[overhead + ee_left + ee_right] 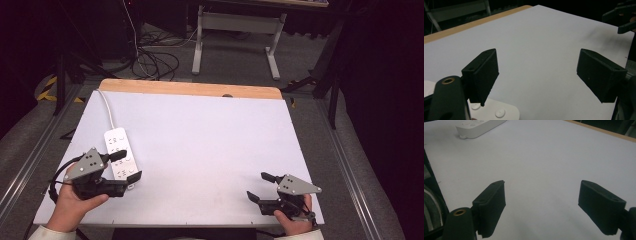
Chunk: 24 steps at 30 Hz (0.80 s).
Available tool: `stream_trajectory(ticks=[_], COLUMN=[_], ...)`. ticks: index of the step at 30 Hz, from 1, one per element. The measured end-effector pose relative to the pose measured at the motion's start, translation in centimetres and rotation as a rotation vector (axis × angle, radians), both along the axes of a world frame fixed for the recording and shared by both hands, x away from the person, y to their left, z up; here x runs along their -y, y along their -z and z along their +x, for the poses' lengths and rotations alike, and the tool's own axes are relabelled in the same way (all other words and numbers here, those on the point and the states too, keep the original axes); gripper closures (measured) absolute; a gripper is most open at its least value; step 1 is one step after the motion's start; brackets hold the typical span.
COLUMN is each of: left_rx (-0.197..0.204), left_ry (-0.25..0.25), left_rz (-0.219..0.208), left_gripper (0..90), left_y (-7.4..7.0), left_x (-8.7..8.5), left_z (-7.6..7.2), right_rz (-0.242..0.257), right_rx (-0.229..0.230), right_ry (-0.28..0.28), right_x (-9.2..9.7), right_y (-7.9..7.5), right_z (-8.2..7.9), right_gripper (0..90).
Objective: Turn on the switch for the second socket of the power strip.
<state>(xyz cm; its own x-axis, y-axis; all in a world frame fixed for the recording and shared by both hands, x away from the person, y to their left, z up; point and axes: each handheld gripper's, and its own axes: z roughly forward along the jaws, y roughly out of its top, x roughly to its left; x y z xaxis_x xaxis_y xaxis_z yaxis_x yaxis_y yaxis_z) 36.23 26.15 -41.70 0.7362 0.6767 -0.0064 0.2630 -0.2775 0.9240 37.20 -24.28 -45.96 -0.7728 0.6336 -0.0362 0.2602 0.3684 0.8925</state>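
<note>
White power strip [121, 154] at left of the frame on the surface [200, 150], long axis running near-to-far, cord end pointing away toward upper left, left gripper [129, 165] jaws apart astride its near end, right gripper [261, 186] jaws apart over bare surface at lower right

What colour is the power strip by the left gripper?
White, cord included; the power strip shows best in the high view.

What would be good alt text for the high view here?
A person holds an open left hand-held gripper over the near end of a white power strip on a white table, while the open right hand-held gripper rests near the table's front right corner.
</note>
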Motion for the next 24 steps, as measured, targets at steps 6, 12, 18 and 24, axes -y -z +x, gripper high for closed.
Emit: stream_trajectory(ticks=[6,12,18,24], left_rx=[-0.012,-0.023,-0.047,-0.047], left_ry=[0.032,0.015,0.001,0.002], left_rz=[0.001,-0.032,-0.051,-0.029], left_gripper=[17.6,17.3,17.3,17.3], left_y=[1.6,3.2,4.6,5.4], left_x=[0.3,-0.3,-0.4,-0.2], left_z=[-0.5,-0.8,-0.9,-1.0], right_rz=[0.000,0.002,0.003,0.003], right_rx=[0.001,0.003,0.003,0.003], right_ry=[0.000,-0.002,-0.001,-0.004], right_x=[0.0,0.0,0.0,0.0], right_y=[0.0,0.0,0.0,0.0], right_z=[0.0,0.0,-0.1,0.0], right_gripper=[22.2,22.2,22.2,22.1])
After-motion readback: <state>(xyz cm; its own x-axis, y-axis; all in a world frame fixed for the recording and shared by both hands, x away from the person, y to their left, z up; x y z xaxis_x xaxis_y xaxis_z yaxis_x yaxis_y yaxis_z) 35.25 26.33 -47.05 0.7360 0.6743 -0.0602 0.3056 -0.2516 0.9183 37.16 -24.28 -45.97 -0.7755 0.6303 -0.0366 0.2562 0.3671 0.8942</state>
